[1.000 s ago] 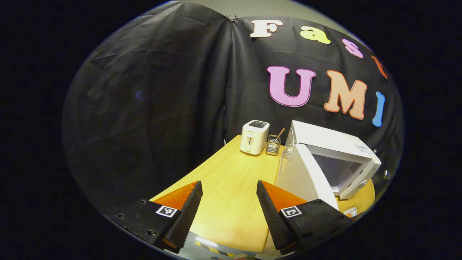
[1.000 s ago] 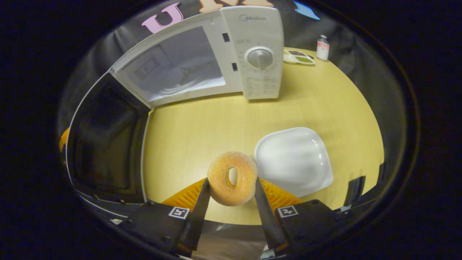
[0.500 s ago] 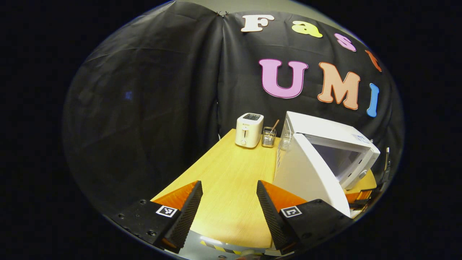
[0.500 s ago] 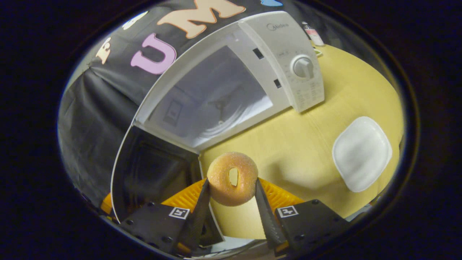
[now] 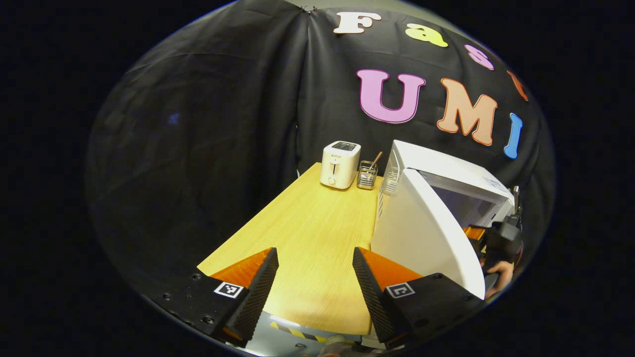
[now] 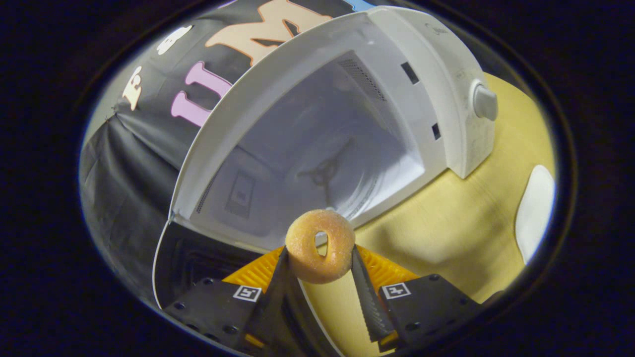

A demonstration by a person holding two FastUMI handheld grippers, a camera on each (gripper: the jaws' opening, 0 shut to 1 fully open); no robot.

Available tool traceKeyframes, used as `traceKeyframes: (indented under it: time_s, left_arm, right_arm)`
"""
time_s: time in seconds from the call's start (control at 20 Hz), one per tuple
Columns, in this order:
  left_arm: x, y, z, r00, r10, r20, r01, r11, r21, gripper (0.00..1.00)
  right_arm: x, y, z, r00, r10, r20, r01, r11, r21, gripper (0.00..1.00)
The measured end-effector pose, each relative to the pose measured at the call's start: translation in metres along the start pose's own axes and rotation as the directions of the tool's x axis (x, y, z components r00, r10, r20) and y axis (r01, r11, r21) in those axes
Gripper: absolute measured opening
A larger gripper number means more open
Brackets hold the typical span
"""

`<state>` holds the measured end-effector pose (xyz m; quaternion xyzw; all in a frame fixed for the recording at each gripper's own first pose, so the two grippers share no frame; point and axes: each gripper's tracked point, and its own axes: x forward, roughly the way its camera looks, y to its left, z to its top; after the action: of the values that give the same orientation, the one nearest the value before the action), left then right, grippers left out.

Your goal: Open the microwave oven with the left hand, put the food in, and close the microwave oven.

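My right gripper [image 6: 320, 263] pinched the doughnut [image 6: 320, 246] between both fingers, holding it upright on edge, its hole facing straight along my line of sight. Just ahead and above it stood the microwave [image 6: 347, 124], door [image 6: 198, 258] swung open to my left, the cavity mouth facing the doughnut. My left gripper [image 5: 315, 282] hung spread and empty over the wooden table [image 5: 317, 233], the microwave's open door [image 5: 421, 238] just to its right, a toaster [image 5: 340, 164] farther ahead.
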<state>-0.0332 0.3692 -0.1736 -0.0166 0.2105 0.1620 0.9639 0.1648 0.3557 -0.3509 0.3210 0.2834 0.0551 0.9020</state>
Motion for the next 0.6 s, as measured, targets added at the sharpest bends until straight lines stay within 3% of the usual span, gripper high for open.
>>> traceKeyframes:
  time_s: [0.35,0.4,0.45,0.6]
  left_arm:
    - [0.0,-0.016,-0.012,0.999,-0.027,-0.035,0.027,1.0,0.003,0.89]
    - [0.001,-0.018,-0.015,0.998,-0.036,-0.051,0.037,0.999,0.003,0.93]
    - [0.001,-0.021,-0.02,0.997,-0.045,-0.064,0.046,0.999,0.004,0.89]
    - [-0.001,-0.028,-0.021,0.995,-0.061,-0.074,0.061,0.998,0.003,0.89]
  right_arm:
    - [0.043,0.001,0.036,0.984,-0.072,0.162,0.069,0.997,0.025,0.66]
    - [0.047,0.002,0.039,0.981,-0.078,0.177,0.076,0.997,0.016,0.73]
    - [0.051,0.003,0.042,0.979,-0.08,0.188,0.08,0.997,0.007,0.7]
    - [0.06,0.005,0.049,0.973,-0.087,0.214,0.092,0.996,-0.01,0.7]
